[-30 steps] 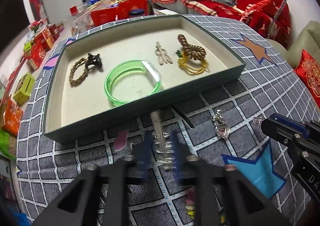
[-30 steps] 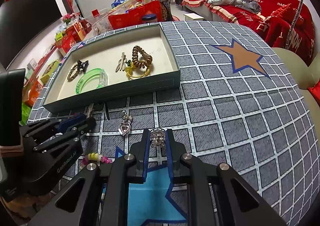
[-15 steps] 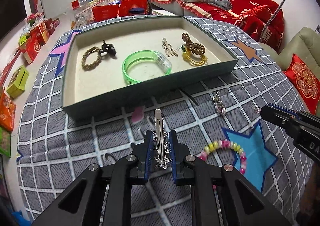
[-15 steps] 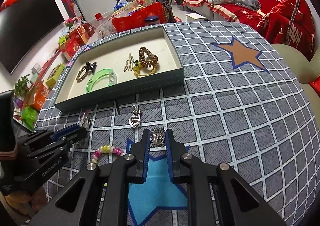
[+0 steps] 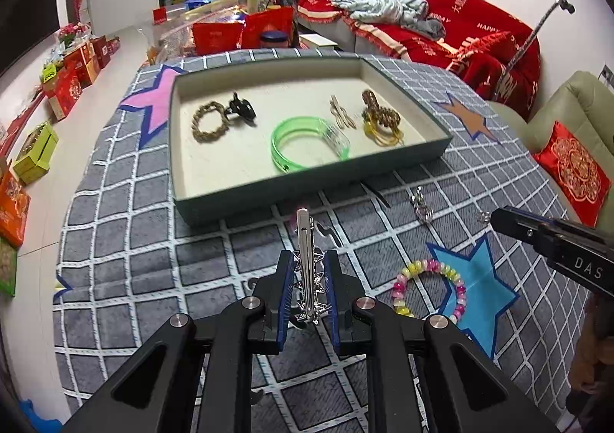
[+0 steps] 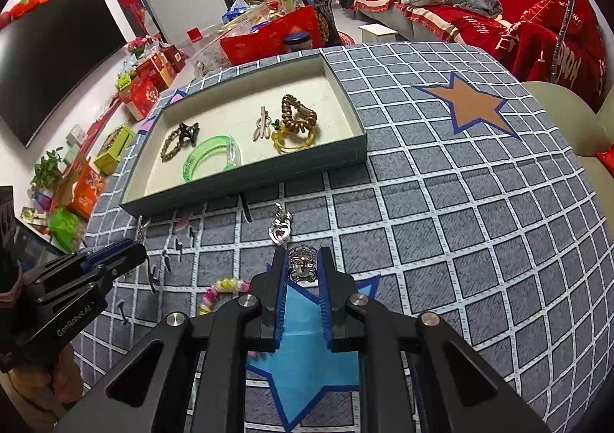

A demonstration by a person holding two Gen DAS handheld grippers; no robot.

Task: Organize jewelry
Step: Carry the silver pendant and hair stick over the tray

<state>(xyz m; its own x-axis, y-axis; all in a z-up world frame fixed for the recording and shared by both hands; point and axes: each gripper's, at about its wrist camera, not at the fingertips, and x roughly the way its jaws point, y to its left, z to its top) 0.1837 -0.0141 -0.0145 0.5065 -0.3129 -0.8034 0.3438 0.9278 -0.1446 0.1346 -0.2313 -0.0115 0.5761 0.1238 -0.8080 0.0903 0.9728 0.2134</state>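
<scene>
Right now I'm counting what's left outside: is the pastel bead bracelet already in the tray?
No, the bead bracelet lies on the checked cloth by the blue star, outside the tray.

Left gripper (image 5: 307, 275) clamps a silver hair clip (image 5: 305, 260).
Green tray (image 5: 307, 183) lies at twelve o'clock; beaded bracelet (image 5: 429, 289) at three, beneath the right gripper (image 5: 499, 217).

Left hand-held gripper (image 5: 308, 281) and right hand-held gripper (image 6: 303, 271), both level, side by side, jaws clamped.

Two low wrist views facing the shared tray (image 5: 307, 179), left nearer
</scene>
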